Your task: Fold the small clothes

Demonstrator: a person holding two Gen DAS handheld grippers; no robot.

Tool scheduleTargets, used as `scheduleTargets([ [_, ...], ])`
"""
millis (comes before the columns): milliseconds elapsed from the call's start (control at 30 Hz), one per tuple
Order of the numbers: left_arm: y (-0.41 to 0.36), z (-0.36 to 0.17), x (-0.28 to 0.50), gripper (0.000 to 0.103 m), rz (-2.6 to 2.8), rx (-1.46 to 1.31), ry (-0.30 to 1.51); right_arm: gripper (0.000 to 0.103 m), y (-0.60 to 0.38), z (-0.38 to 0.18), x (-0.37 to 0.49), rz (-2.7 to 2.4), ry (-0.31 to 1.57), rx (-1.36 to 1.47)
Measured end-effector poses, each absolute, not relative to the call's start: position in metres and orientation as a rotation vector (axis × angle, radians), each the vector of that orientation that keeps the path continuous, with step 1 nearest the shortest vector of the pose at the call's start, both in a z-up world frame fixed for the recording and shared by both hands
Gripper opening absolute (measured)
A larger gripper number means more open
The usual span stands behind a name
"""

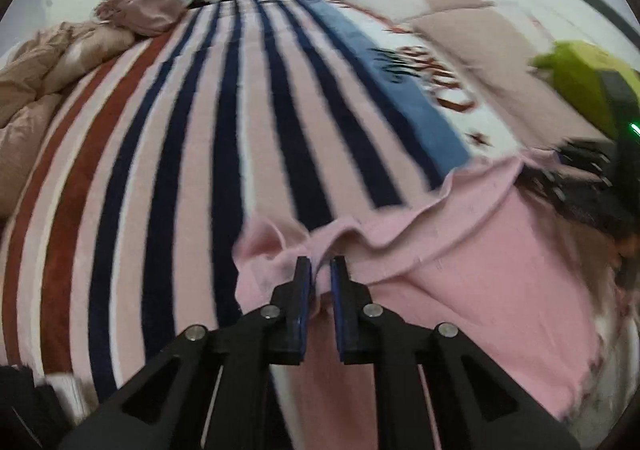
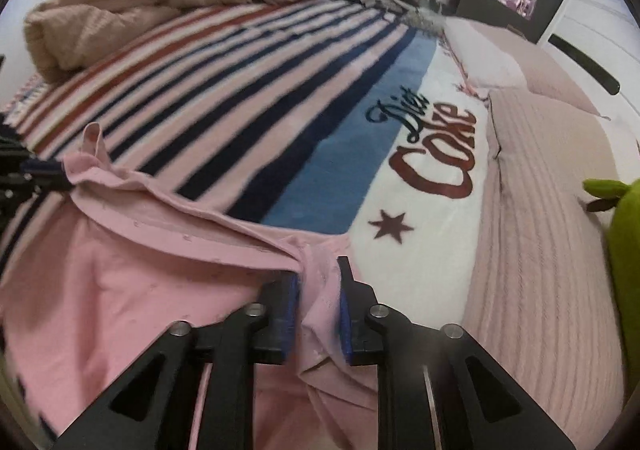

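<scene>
Left gripper (image 1: 320, 270), bottom centre of its own view: black arms, blue pads, jaws narrowed onto a bunched fold of the pink garment (image 1: 472, 274). Cloth is pinched between the pads at the garment's upper edge. Same gripper appears at the far left edge of the right wrist view, clamped on the garment's other corner.

Right gripper (image 2: 318, 274), bottom centre of its view: jaws drawn in on a pleat of the pink garment (image 2: 152, 274), fabric running down between the pads.

Garment fills the lower part of both frames, its top hem stretched between the two grippers, over the striped blanket (image 2: 248, 90). Blanket has navy, pink and rust stripes, a blue band, and a white band with dark red lettering (image 2: 436, 150) and a star.

Tan duvet (image 2: 112, 10) heaped at upper left of the right view. Ribbed pink pillow (image 2: 536, 210) at right, green plush (image 2: 620, 242) at the right edge.
</scene>
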State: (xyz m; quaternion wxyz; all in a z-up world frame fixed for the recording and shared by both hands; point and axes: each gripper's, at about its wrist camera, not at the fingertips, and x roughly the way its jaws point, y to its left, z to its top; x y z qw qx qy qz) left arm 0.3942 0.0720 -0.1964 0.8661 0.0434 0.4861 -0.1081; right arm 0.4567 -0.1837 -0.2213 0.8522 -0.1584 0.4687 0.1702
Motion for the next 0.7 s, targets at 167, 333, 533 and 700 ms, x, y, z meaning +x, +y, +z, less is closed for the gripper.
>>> scheduleTargets([
  [167, 0.093, -0.200, 0.410, 0.042, -0.105, -0.020, 0.950, 0.053, -0.201, -0.228, 0.468, 0.344, 1.033, -0.190],
  [333, 0.109, -0.184, 0.391, 0.056, -0.039, -0.004, 0.888, 0.068, -0.232, -0.193, 0.432, 0.314, 0.905, -0.112],
  [533, 0.112, -0.198, 0.325, 0.079, -0.290, -0.143, 0.984, 0.076, -0.261, -0.194, 0.370, 0.426, 0.984, 0.061],
  [700, 0.108, -0.232, 0.267, 0.077, -0.298, -0.171, 1.027, 0.078, -0.261, -0.228, 0.295, 0.497, 1.006, 0.133],
])
